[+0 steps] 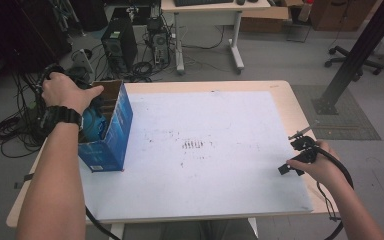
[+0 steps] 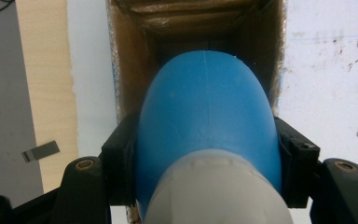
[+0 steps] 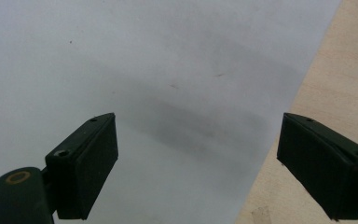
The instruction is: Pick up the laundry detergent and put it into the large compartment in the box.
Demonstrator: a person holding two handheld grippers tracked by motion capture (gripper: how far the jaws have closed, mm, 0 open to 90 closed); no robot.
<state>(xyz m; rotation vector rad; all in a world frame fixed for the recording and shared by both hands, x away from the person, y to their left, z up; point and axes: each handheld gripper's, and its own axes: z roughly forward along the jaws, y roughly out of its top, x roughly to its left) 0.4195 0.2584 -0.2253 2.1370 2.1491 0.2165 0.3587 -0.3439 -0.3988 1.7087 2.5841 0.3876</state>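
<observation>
Left hand-held gripper [image 2: 205,154] clamped on a blue bottle [image 2: 207,116] entering the open blue box [image 1: 111,131] at centre left; right hand-held gripper [image 3: 198,163] apart, idle; off-centre lowering could snag the box wall and tip it

Blue-and-white object [image 2: 208,135] running off bottom edge of left gripper view, its kind staying unclear; box [image 1: 111,131] interior sinking into shadow; left gripper [image 1: 91,102] hiding behind hand [image 1: 65,92] and box wall in high view.
</observation>
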